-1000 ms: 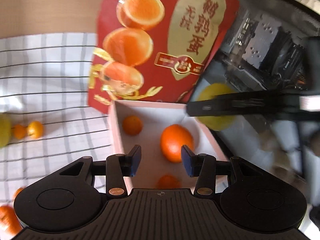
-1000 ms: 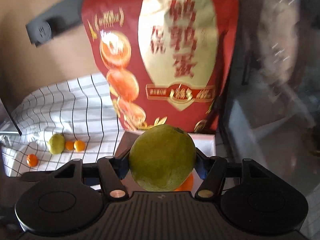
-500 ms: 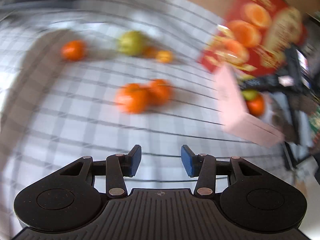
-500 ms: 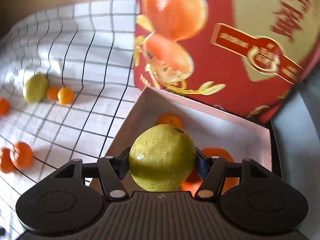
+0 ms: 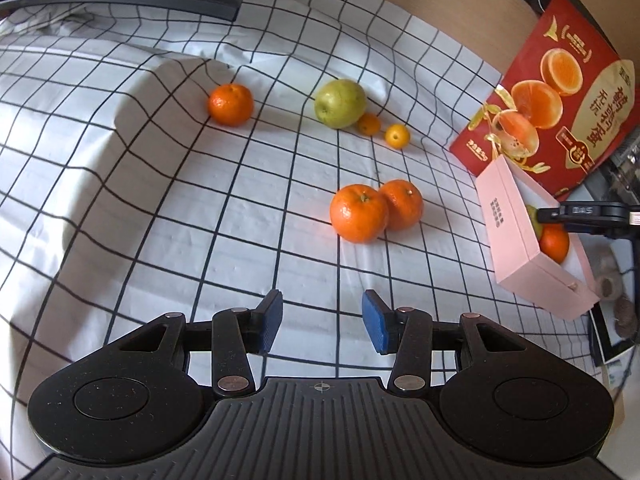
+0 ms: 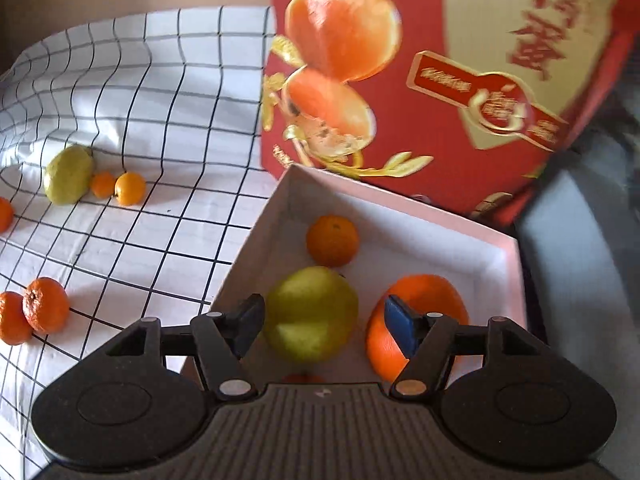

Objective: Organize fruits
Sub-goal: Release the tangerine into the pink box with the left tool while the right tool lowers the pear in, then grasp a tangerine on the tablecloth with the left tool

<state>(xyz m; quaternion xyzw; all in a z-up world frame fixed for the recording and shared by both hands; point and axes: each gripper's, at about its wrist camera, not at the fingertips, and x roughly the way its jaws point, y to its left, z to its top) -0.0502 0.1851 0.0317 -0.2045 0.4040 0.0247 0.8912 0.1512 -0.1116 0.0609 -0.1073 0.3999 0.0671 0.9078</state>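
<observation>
Left gripper (image 5: 322, 322) hangs spread and empty over the checked cloth (image 5: 160, 200), two dimpled orange mandarins (image 5: 375, 211) just ahead. Right gripper (image 6: 324, 322) gapes, released; the smooth yellow-green pear (image 6: 310, 314) sits in the pink cardboard box (image 6: 500, 256), beside a glossy orange (image 6: 432, 292).

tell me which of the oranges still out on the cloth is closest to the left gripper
The front orange of the touching pair, straight ahead of the left gripper. Its partner sits just behind it, and the lone orange lies far back.
</observation>
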